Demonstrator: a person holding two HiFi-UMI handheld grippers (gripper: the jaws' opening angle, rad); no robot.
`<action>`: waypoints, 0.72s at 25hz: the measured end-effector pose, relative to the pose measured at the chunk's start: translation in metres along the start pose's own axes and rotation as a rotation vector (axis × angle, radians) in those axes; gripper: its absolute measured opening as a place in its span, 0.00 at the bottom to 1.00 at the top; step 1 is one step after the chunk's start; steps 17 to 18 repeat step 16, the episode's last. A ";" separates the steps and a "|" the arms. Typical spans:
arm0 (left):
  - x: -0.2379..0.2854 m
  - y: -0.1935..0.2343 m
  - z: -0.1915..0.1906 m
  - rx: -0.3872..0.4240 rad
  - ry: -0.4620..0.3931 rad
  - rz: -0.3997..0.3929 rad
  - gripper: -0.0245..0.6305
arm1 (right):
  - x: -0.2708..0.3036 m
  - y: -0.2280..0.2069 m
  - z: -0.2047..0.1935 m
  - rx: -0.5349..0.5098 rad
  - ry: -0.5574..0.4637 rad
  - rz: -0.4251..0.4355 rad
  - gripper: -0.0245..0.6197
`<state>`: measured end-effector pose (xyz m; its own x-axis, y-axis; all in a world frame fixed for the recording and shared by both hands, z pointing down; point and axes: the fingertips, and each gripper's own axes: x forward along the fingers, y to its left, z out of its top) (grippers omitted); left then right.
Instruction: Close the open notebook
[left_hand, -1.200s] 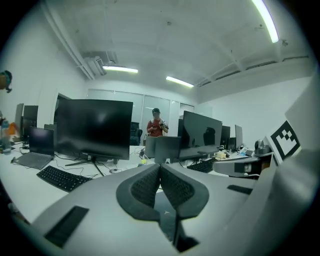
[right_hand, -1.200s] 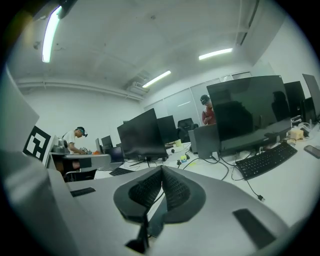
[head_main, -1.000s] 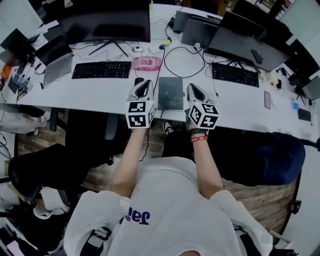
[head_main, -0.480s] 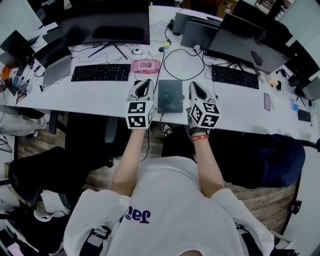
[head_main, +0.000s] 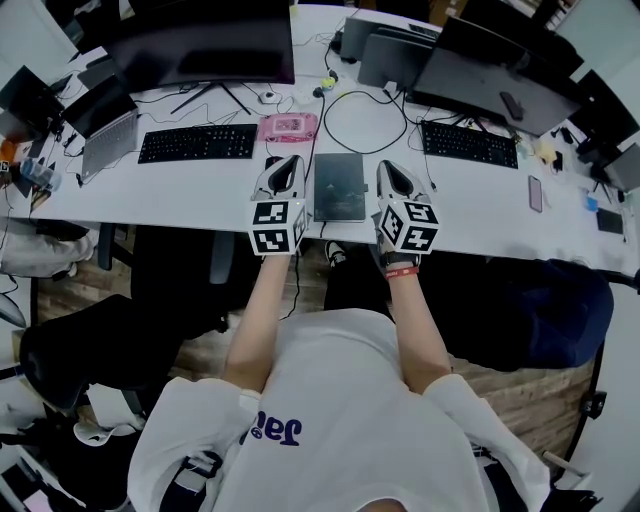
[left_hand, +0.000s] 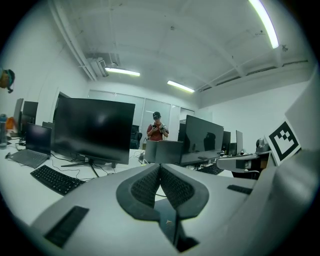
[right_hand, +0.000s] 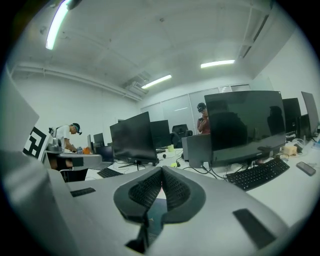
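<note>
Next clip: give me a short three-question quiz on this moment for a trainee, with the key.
1. True or false: the notebook lies on the desk between the left gripper and the right gripper.
2. Both grippers' jaws are: A) wide open; B) shut with nothing between them; C) shut on the notebook.
3. Fill in: the notebook's cover is ___ (open or closed).
Key: 1 true; 2 B; 3 closed.
</note>
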<state>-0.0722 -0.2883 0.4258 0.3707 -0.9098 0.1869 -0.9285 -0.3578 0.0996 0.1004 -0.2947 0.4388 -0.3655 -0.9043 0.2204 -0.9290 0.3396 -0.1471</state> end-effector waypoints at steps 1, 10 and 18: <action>0.000 0.000 -0.002 -0.001 0.002 -0.002 0.07 | 0.000 0.000 -0.002 -0.004 0.005 0.000 0.06; 0.012 0.005 -0.009 0.014 0.024 -0.010 0.07 | 0.012 -0.002 -0.010 0.012 0.044 0.006 0.06; 0.030 0.022 -0.051 0.094 0.180 0.010 0.07 | 0.048 -0.004 -0.042 0.000 0.165 0.112 0.06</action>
